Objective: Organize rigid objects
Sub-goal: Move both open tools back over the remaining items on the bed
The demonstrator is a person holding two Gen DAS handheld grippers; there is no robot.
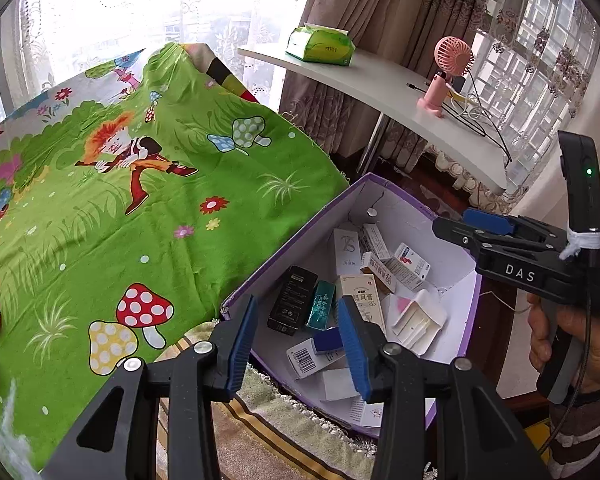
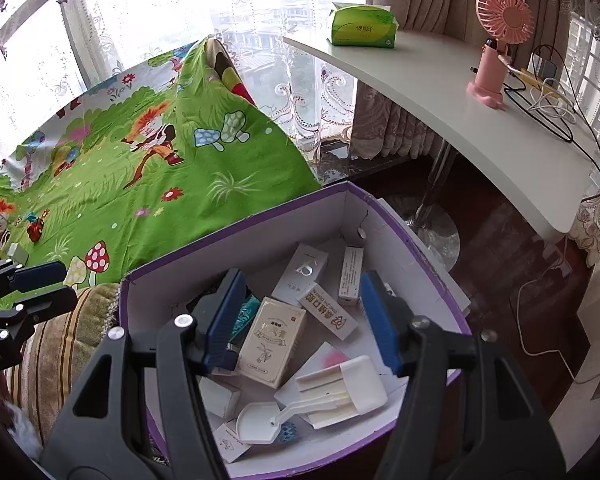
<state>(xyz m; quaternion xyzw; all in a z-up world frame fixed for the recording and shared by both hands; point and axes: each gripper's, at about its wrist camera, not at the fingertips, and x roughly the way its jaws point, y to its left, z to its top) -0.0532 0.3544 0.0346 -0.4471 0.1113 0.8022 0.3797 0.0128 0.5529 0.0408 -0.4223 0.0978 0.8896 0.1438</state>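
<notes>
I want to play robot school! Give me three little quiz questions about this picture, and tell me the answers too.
1. True or false: the purple box holds many small cartons.
2. What stands on the white table beside the cables: A) a lamp, B) a pink fan, C) a clock?
3. Does the right gripper pinch anything?

Key: 1. True. 2. B. 3. No, its jaws stand open over the box with nothing pinched between them.
</notes>
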